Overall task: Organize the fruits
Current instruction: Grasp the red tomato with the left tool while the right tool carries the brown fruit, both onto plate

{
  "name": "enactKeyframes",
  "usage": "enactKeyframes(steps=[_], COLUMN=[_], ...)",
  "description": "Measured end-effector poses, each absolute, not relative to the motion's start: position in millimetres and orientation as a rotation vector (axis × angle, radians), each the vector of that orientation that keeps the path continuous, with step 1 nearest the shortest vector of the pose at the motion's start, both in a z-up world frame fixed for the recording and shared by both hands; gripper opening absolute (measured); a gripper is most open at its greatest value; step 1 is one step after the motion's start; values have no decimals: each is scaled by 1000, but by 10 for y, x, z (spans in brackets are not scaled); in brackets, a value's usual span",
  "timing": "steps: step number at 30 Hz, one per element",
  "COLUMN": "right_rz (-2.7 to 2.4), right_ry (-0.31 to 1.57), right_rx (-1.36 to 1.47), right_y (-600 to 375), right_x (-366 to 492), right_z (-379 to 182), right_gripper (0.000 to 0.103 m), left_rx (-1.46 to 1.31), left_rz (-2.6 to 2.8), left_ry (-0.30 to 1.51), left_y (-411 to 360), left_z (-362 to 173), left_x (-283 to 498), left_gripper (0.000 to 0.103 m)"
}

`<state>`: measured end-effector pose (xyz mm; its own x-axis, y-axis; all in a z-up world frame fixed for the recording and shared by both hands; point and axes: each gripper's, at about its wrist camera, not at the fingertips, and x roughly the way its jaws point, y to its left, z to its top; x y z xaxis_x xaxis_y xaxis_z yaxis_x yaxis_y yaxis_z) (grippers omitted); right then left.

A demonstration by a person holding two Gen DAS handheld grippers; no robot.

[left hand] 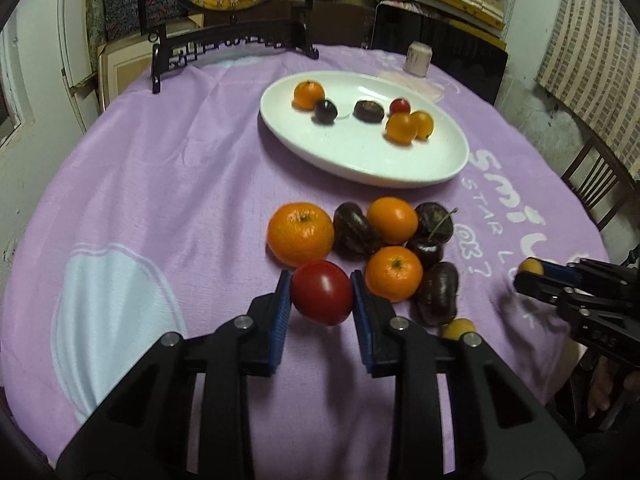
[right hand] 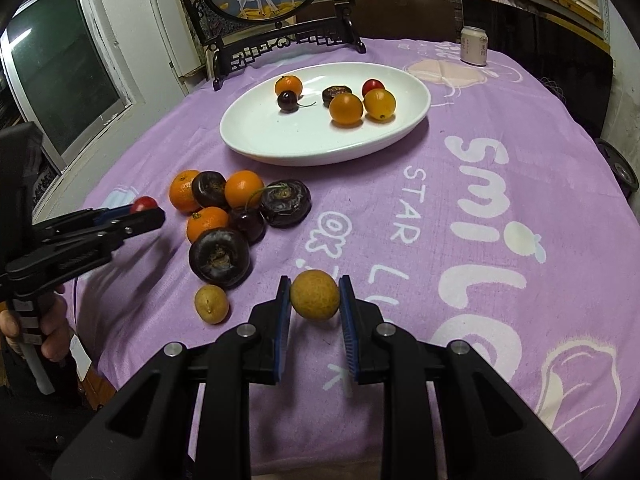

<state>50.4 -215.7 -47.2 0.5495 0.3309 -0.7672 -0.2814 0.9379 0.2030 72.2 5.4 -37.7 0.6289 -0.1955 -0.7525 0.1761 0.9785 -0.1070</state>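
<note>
Purple cloth with white lettering covers the round bench (right hand: 500,168), and both grippers are loaded. Nearest in the left wrist view, the left gripper (left hand: 322,294) has its blue-padded fingers (left hand: 282,312) pinching a red tomato (left hand: 322,293) on either side, and it looks lifted just clear of the cloth. Over on the right, the right gripper (right hand: 315,298) is doing the same with a small tan fruit (right hand: 315,296), squeezed between its two pads and held above the cloth.

Just beyond the fingers sits the loose pile (left hand: 384,248): three oranges, several dark purple fruits, a cherry with its stem up, all bunched and touching. One more small tan fruit (right hand: 211,303) lies alone on the cloth, just beside the nearest dark one.

Farther back is the white oval plate (right hand: 280,144), already carrying an orange, a cherry, a dark fruit, a small red one and two yellow-orange ones. Its long axis runs crosswise to both grippers, with a bare stretch along the near side.

So here's what the drop turns on: the plate lies straight ahead and past the pile for the left gripper, ahead and a little to the left for the right one. The left looks nearer to it, I'd say, but it has to carry over the pile to get there.

Behind everything, a dark carved stand (right hand: 280,40) with a round deer picture and a small can (right hand: 473,46) at the far edge.
</note>
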Motion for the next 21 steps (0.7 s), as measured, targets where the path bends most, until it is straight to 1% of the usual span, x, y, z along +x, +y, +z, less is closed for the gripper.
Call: enactKeyframes(steps=[8,12,15,21], right_rz=[373,409,408,369], right_ry=[909,879,837,813], right_rx=[37,27,18,-11], right_y=[-2107,-2037,-1976,-1826], right_x=[552,716,1001,2005], right_z=[-413,-238,-59,90], right_gripper=[24,24,24,24], left_rx=[-18,4,28,-4], left_rz=[-236,-245,-229,-208], left_ry=[833,829,823,882], left_y=[70,47,-4,-186], left_z=[-200,-86,22,115], left_x=[688,857,1163,2192], left_gripper=[29,29,30,30])
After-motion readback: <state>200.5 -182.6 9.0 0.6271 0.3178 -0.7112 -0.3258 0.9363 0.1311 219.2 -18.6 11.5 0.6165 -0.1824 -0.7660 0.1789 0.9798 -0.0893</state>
